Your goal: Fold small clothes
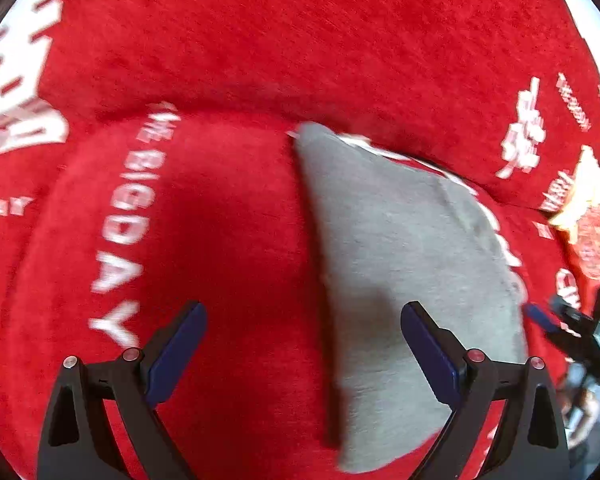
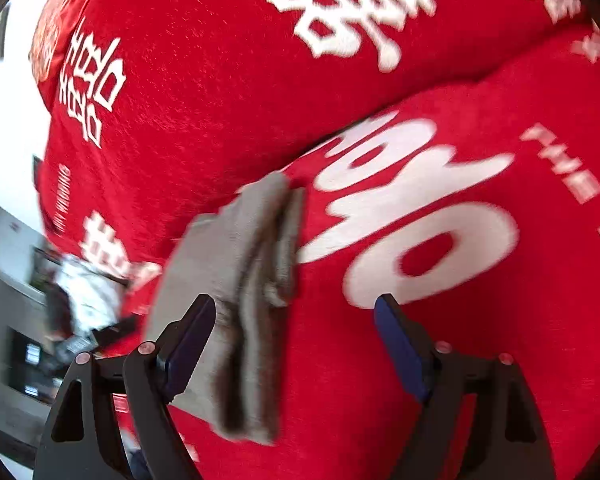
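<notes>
Lying flat on a red cover (image 1: 228, 216) with white lettering, and sitting ahead of the left gripper (image 1: 304, 310) and toward its right finger, a folded grey cloth (image 1: 400, 280), its long straight edge running away from the jaws. Spreading wide, both blue-padded fingers (image 1: 176, 354), touching nothing, the left one hovering over bare red fabric beside the words "THE BIG DAY". Showing at the far right edge of that view, blurred, the tip of the other tool (image 1: 568, 328) and a patterned red and yellow item (image 1: 592, 224) (too smeared to identify).

Gaping just as wide, the right gripper (image 2: 296, 302), holding nothing. Bunching in layered folds just ahead of its left finger (image 2: 188, 344) and partly overlapping it in view, the grey cloth (image 2: 236, 280); whether pad and cloth are touching, cannot tell. Hovering well apart from the cloth, the right finger, over large white characters printed on the red cover (image 2: 480, 320). Blurring at the far left, a pale room background.
</notes>
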Demonstrator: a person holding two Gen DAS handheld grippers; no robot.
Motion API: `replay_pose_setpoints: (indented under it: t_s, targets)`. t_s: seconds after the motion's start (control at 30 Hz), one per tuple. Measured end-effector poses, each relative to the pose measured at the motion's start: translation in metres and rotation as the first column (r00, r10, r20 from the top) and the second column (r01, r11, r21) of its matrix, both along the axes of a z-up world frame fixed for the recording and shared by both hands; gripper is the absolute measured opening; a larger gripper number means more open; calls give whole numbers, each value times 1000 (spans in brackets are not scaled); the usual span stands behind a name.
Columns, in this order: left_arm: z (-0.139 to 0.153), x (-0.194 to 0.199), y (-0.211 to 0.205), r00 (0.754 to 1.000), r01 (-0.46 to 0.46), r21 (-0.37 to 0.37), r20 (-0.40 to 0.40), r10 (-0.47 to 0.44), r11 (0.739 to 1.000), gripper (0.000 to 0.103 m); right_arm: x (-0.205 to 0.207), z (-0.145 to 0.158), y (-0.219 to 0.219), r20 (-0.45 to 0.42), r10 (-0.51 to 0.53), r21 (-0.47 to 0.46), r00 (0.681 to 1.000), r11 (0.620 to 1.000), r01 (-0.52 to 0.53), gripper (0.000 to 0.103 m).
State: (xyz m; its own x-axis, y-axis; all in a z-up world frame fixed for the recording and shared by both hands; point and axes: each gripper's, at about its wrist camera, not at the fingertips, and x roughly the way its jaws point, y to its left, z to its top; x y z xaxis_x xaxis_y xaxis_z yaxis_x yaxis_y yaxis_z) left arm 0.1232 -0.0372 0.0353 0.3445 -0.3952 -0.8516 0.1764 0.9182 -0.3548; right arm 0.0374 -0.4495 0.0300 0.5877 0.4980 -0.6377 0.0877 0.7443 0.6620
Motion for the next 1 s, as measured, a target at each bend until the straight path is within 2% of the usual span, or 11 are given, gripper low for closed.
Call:
replay_pose_setpoints:
  t_s: [0.17,0.27,0.3,0.33,0.37,0.4,0.5,0.57,0.67,0.9,1.0]
  targets:
    - [-18,7,-31,995,64,-69,-75,-69,996,99,35,-30,44,-76,92,106,993,991,-84,84]
    - [-29,14,-40,990,71,-121,-116,-85,990,98,52,-31,71,-47,157,116,987,982,-151,86]
    - [-33,17,-42,988,66,-142,-129,-85,988,96,58,-31,80,-54,176,105,983,980,-170,86]
    - [-36,20,-42,986,68,-173,-138,-92,983,81,64,-31,88,-57,192,80,980,979,-187,86]
    - [-37,22,-44,984,75,-201,-146,-105,977,73,68,-32,94,-57,211,62,976,976,-208,85]
    - [-37,23,-44,984,70,-208,-144,-101,976,72,70,-33,96,-58,219,54,974,975,-216,78]
    - [-32,20,-47,989,86,-179,-104,-106,980,65,72,-37,95,-73,226,41,971,974,-224,58]
    - [-26,15,-53,991,105,-141,-62,-115,984,60,70,-36,94,-67,222,47,973,974,-220,53]
    - [-16,11,-61,992,127,-73,-13,-128,989,56,67,-25,103,-45,210,-18,977,977,-211,49]
    - [1,2,-64,989,139,1,47,-139,990,54,56,1,123,-11,217,-167,976,962,-216,47]
    - [7,-6,-60,988,138,21,63,-139,990,54,54,7,130,-5,224,-192,975,956,-220,47]
